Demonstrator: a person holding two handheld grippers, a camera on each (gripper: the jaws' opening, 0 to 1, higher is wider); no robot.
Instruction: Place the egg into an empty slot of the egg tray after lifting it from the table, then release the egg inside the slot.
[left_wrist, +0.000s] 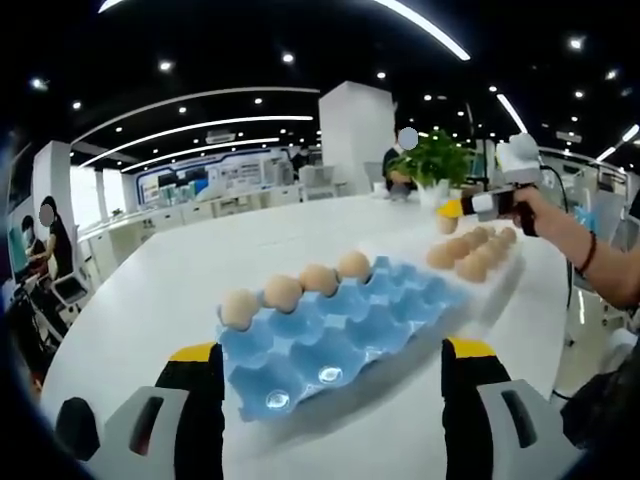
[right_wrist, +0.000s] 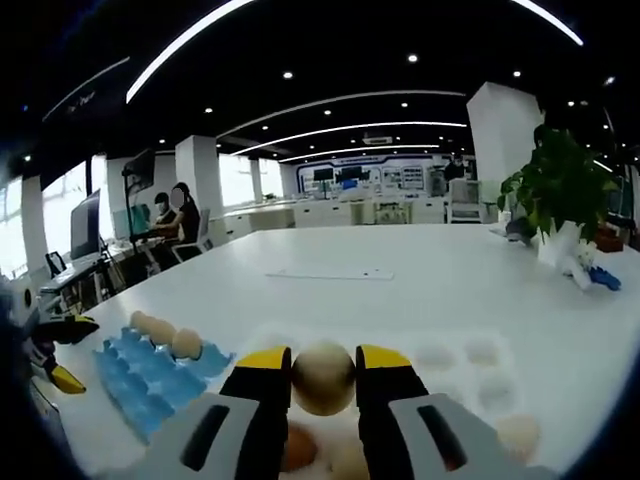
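Note:
My right gripper (right_wrist: 323, 362) is shut on a tan egg (right_wrist: 323, 380), held just above a white egg tray (right_wrist: 470, 378) that has a few eggs in its near slots. In the left gripper view, that right gripper (left_wrist: 455, 212) hovers in a person's hand over the white tray (left_wrist: 512, 258), which holds several eggs. A blue egg tray (left_wrist: 330, 335) lies in front of my left gripper (left_wrist: 332, 372), which stands wide open. Several eggs (left_wrist: 283, 292) fill the blue tray's far row; its other slots are bare. The blue tray (right_wrist: 150, 375) also lies at the lower left of the right gripper view.
Both trays rest on a large white table (left_wrist: 190, 270). A potted plant (left_wrist: 437, 158) stands at its far end, beyond the white tray. People sit at desks (right_wrist: 170, 215) past the table. A flat white sheet (right_wrist: 328, 273) lies mid-table.

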